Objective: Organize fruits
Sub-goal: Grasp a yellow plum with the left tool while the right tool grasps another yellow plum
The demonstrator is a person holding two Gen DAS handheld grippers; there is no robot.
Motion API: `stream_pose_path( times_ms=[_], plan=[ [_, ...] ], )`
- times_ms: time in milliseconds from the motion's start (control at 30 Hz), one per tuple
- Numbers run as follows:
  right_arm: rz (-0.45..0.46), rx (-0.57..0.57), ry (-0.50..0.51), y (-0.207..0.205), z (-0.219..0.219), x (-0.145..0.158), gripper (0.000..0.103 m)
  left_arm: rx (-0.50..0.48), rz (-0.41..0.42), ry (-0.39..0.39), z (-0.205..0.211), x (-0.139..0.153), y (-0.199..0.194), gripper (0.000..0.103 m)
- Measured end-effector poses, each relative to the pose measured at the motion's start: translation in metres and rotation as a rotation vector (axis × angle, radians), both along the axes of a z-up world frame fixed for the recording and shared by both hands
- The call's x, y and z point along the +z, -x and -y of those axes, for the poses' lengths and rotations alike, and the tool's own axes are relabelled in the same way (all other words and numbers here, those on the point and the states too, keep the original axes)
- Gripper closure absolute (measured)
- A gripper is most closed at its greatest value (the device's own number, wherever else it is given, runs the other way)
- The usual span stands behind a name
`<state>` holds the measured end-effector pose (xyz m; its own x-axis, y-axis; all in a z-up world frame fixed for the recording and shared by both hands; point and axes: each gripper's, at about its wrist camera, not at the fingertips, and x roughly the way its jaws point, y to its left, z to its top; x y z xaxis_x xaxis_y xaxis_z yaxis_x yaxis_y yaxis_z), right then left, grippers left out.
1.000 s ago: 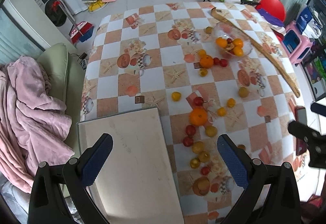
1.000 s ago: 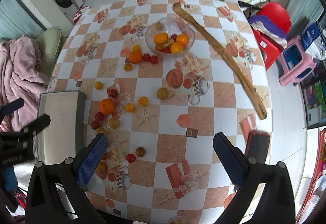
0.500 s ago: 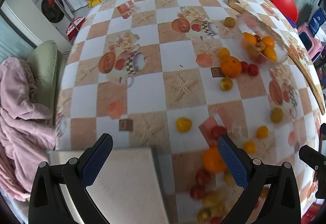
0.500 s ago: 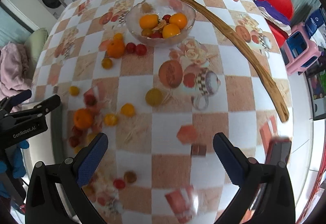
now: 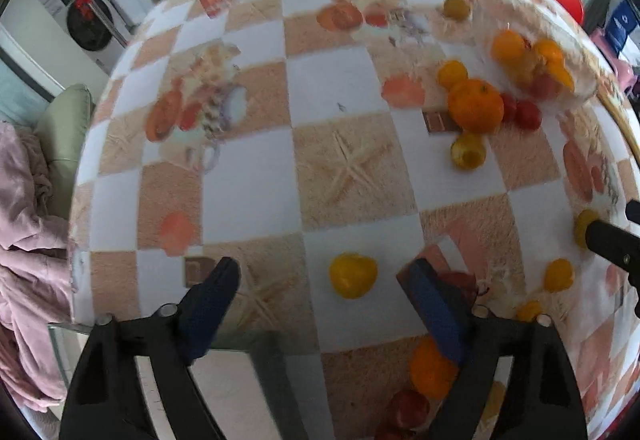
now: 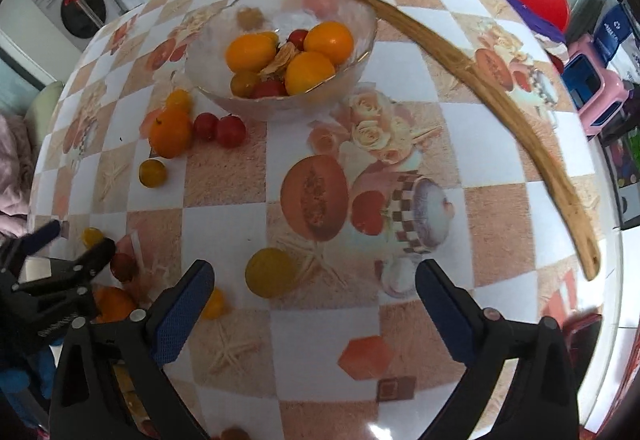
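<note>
On the tabletop (image 6: pixel 224 215):
left gripper (image 5: pixel 324 276): jaws apart, just closing around yellow tomato (image 5: pixel 353 275), untouched;
right gripper (image 6: pixel 314 282): jaws apart, just closing, yellow fruit (image 6: pixel 270 272) between, untouched

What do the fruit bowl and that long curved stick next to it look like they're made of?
The bowl looks like clear glass, possibly plastic: the tablecloth pattern shows through its wall. The long stick looks like wood or bamboo: brown, streaky grain, slight sheen.

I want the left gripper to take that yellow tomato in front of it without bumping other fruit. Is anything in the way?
Nothing visible: the yellow tomato lies alone on bare cloth ahead of the open left gripper; a red tomato sits just behind the right-hand finger.
</note>
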<state>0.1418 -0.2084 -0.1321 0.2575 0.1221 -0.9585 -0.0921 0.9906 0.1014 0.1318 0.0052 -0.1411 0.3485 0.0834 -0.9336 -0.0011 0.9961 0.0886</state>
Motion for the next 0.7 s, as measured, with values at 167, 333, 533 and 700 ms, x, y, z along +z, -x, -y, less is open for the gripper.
stream_pose_path(
  times_ms=[167,333,533,700],
  plan=[
    [0.006,0.048,0.027,0.005,-0.019,-0.008,0.032,0.011,0.004,0.044,-0.002,-0.001,0.002,0.025],
    [0.043,0.046,0.046,0.004,-0.023,-0.005,0.074,-0.027,0.027,0.083,0.005,0.002,0.008,0.063],
    [0.032,0.027,-0.061,0.008,-0.013,0.002,0.074,-0.003,0.036,0.187,-0.004,0.011,0.014,0.080],
    [0.028,0.059,-0.112,0.022,-0.018,0.013,0.074,0.003,0.065,0.219,-0.009,0.028,0.026,0.080]
  ],
)
